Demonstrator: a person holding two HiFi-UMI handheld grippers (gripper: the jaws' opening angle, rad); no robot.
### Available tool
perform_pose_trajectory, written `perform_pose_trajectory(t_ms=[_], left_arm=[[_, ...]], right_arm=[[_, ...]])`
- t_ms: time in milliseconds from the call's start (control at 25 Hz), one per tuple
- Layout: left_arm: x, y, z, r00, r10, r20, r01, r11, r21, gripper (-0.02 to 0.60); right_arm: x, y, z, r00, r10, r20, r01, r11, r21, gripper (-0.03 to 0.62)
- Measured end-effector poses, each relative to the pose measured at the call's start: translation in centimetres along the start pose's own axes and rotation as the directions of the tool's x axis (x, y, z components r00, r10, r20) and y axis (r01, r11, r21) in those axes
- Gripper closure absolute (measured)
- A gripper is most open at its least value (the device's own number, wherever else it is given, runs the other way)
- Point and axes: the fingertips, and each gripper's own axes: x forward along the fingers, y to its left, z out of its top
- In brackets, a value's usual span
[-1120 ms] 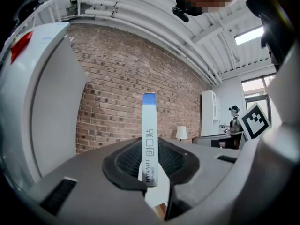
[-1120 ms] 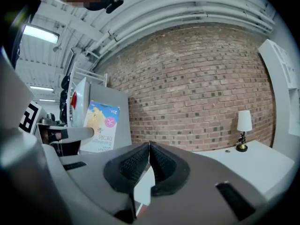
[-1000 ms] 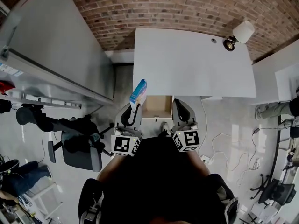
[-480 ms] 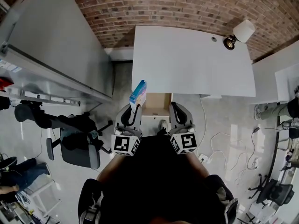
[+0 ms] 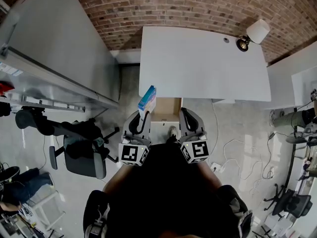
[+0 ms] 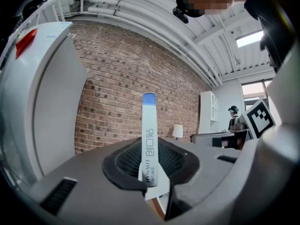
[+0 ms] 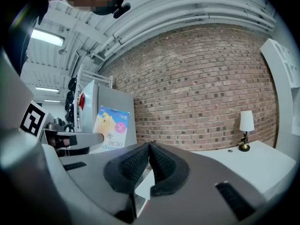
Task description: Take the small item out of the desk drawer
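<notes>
My left gripper (image 6: 151,170) jaws clamp the slim blue-topped white cardboard box (image 6: 148,125) upright by the white tabletop's (image 5: 203,66) front-left corner, held clear of the open wooden drawer (image 5: 167,114) to avoid snagging. Right gripper (image 7: 149,165) jaws closed, empty.

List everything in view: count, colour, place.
desk: one, white, against the brick wall
lamp: one, white shade, desk's far right corner
drawer: one, tan inside, pulled open under the desk's near edge
box: one, blue and white, upright above the drawer's left side
office chair: one, black, floor at left
cables: a few, pale, floor at right
left gripper: one, grey, shut on the box
right gripper: one, grey, jaws together, nothing between
</notes>
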Motion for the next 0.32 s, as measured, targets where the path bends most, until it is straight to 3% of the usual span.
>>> perform_pose_trajectory(t_ms=[320], left_arm=[[-0.30,0.13,-0.65,1.000,0.007,-0.009,-0.007,1.000,-0.012,0.494]], right_arm=[[-0.24,0.21,-0.19,1.000,0.004,0.004,-0.004,1.000,-0.001,0.568]])
